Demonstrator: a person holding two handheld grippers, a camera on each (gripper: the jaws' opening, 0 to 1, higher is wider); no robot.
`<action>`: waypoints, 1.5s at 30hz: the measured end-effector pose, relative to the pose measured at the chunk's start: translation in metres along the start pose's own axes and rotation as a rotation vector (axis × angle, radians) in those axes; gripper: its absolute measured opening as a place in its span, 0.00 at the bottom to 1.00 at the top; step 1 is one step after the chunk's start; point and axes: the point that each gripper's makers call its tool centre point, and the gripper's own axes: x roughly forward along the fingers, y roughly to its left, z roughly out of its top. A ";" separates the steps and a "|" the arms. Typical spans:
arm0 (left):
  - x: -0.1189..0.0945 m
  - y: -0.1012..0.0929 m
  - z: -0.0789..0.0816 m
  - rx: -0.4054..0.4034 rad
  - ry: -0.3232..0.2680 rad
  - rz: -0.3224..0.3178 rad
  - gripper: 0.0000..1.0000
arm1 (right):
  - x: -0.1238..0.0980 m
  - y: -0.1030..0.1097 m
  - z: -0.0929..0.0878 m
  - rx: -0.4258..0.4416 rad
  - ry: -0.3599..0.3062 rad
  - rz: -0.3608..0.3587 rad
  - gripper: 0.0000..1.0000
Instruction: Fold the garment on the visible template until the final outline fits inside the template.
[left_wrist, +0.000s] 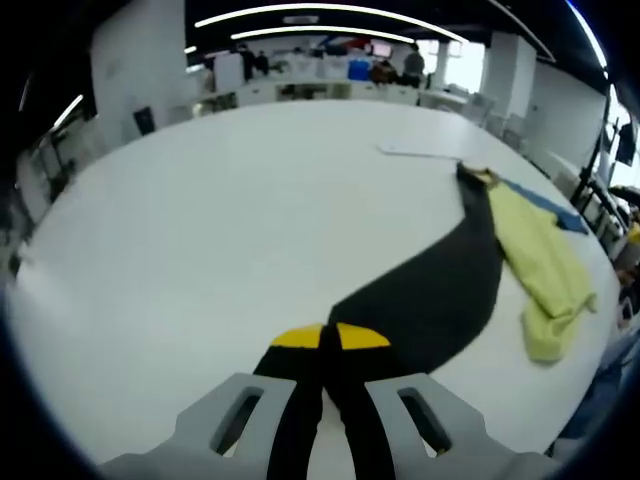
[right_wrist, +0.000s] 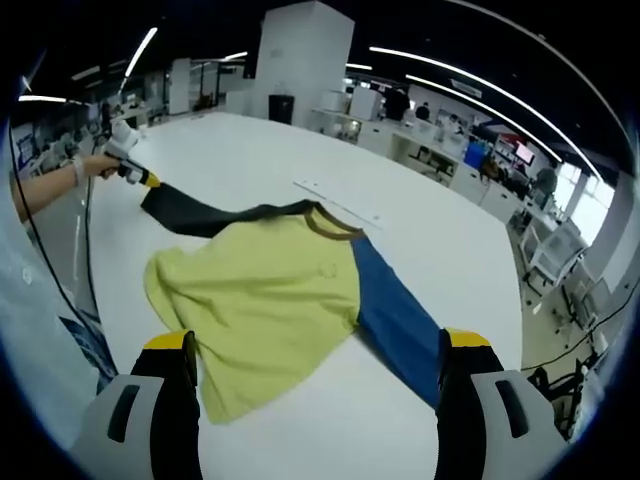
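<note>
The left claw is clenched on the garment's dark sleeve, stretching it across the white desk; the right claw is spread wide over the yellow garment.

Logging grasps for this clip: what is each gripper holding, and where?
Left gripper: shut on the shirt's dark sleeve end. Right gripper: open, holding nothing.
</note>
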 end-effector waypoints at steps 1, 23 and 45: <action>0.000 0.003 0.002 0.002 -0.003 0.007 0.00 | 0.000 0.000 0.000 0.001 0.001 0.001 1.00; 0.011 0.051 0.005 -0.023 0.004 0.070 0.00 | 0.006 -0.004 -0.001 0.002 0.025 0.003 1.00; 0.024 0.079 -0.005 -0.033 0.029 0.128 0.00 | 0.007 -0.006 -0.001 0.008 0.045 -0.012 1.00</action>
